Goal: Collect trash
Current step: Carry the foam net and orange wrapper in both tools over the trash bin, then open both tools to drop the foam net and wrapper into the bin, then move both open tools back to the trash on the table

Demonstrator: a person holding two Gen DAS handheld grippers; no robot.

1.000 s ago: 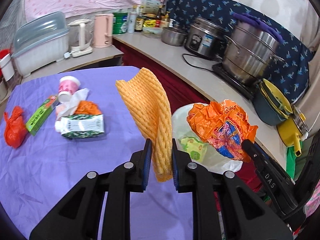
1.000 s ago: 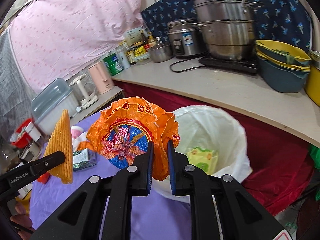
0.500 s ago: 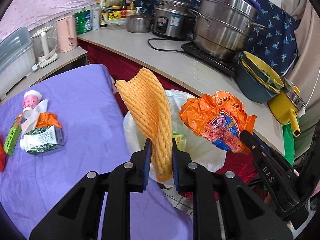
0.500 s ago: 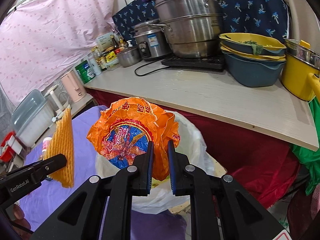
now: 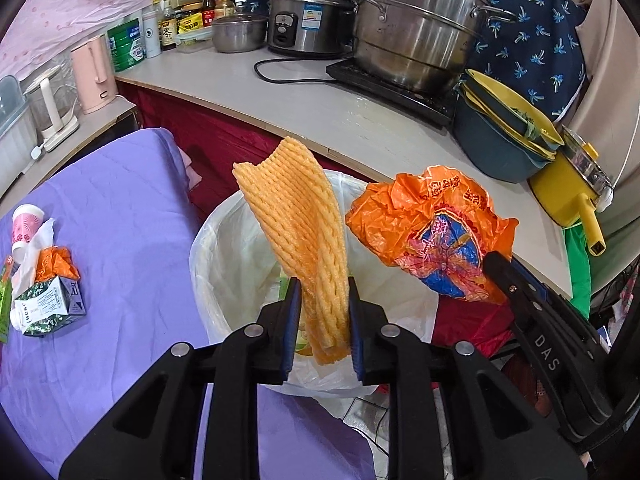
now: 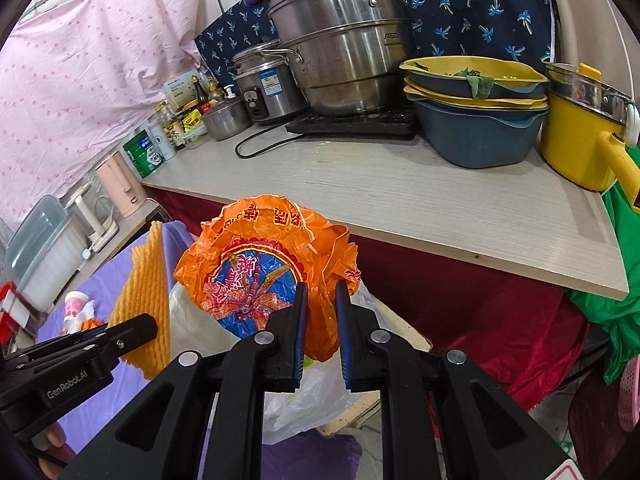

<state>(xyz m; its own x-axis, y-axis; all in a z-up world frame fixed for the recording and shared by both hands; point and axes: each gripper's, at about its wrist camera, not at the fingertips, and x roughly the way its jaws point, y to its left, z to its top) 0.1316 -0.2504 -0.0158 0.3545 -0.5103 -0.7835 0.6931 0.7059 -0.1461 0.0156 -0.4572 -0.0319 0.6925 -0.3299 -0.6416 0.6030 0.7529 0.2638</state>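
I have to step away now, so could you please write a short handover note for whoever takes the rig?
Left gripper: shut on the orange foam net, held over the white-lined bin.
Right gripper: shut on the orange plastic bag, also above the bin.
Done: some trash already lies in the bin.
Left: release both, then clear the paper cup, tissue and carton from the purple table.

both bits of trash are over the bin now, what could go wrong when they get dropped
1. The orange plastic bag in the right tongs hangs near the far rim of the white bin liner; being light, it may drift outside.
2. The foam fruit net in the left tongs stands tall, so it could catch on the rim or tip out.
3. The liner edge looks loose and might fold inward.
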